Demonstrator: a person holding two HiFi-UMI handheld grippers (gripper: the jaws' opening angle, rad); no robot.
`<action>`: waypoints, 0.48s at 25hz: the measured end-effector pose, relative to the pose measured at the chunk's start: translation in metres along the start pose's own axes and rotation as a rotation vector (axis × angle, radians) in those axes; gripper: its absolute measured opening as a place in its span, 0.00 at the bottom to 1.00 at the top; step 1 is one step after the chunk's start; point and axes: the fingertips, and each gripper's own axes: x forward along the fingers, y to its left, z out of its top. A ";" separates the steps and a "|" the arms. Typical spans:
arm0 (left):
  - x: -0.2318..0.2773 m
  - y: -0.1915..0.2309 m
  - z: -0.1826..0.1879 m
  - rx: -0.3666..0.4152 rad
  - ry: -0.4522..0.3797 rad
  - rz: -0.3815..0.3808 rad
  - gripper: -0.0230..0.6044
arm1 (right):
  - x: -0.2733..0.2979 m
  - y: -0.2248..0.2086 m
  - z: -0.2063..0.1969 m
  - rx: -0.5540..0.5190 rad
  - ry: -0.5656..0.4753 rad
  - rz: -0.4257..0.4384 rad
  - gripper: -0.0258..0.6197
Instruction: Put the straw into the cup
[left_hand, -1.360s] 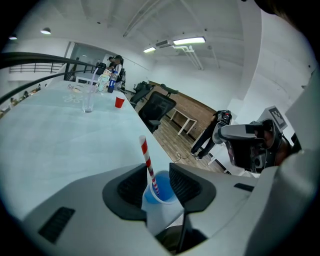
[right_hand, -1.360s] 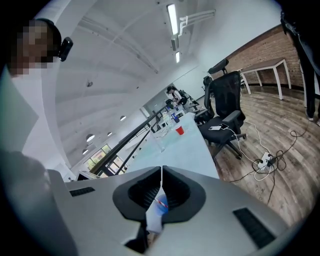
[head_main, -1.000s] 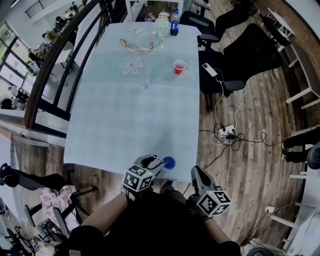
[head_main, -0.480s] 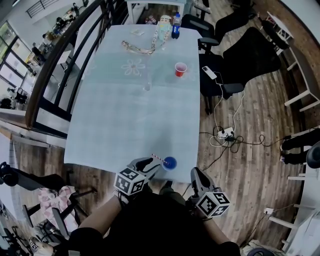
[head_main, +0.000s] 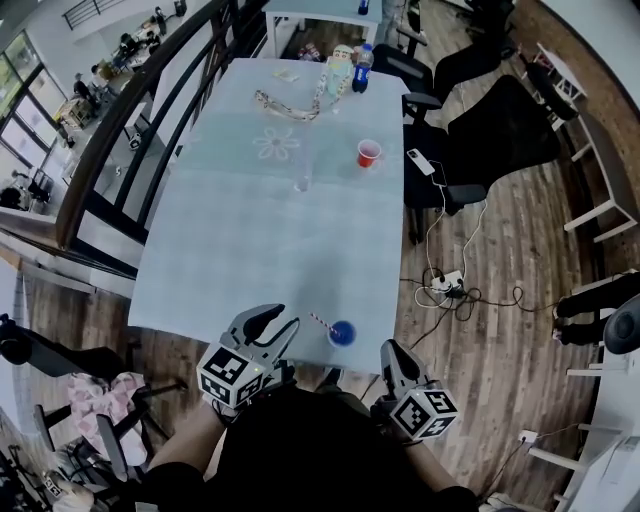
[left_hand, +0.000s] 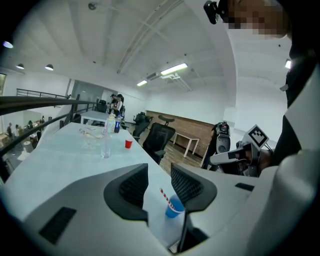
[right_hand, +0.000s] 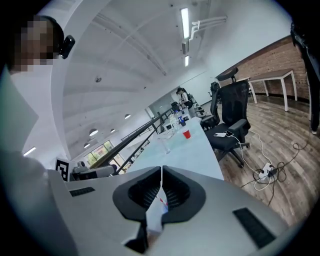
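Note:
A blue cup (head_main: 341, 334) stands at the near edge of the pale table (head_main: 260, 230), with a red-and-white striped straw (head_main: 320, 321) leaning out of it to the upper left. My left gripper (head_main: 272, 322) hovers just left of the cup, apart from the straw. Its jaws stand apart and are closing, with nothing between the pads. In the left gripper view (left_hand: 159, 172) the cup (left_hand: 174, 206) and straw (left_hand: 164, 194) show below the gap. My right gripper (head_main: 393, 354) is off the table's corner, shut (right_hand: 161, 172) on a scrap of white paper wrapper (right_hand: 155, 216).
Far along the table stand a red cup (head_main: 369, 152), a clear glass (head_main: 302, 183), a bottle (head_main: 361, 53) and a lanyard (head_main: 290, 104). Black office chairs (head_main: 490, 120) line the right side, one with a phone (head_main: 419, 160) on it. A dark railing (head_main: 120, 140) runs along the left.
The left gripper, first over the blue cup, has pulled back to the left and risen. The straw now stands free in the cup. The right gripper has barely moved.

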 end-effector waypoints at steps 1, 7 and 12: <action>-0.006 -0.001 0.007 0.001 -0.022 0.004 0.27 | 0.000 0.003 0.002 -0.012 -0.005 0.001 0.09; -0.036 -0.014 0.039 -0.032 -0.149 0.006 0.11 | 0.003 0.026 0.013 -0.117 -0.026 0.026 0.09; -0.040 -0.037 0.039 -0.053 -0.170 -0.060 0.08 | 0.007 0.047 0.018 -0.198 -0.036 0.062 0.09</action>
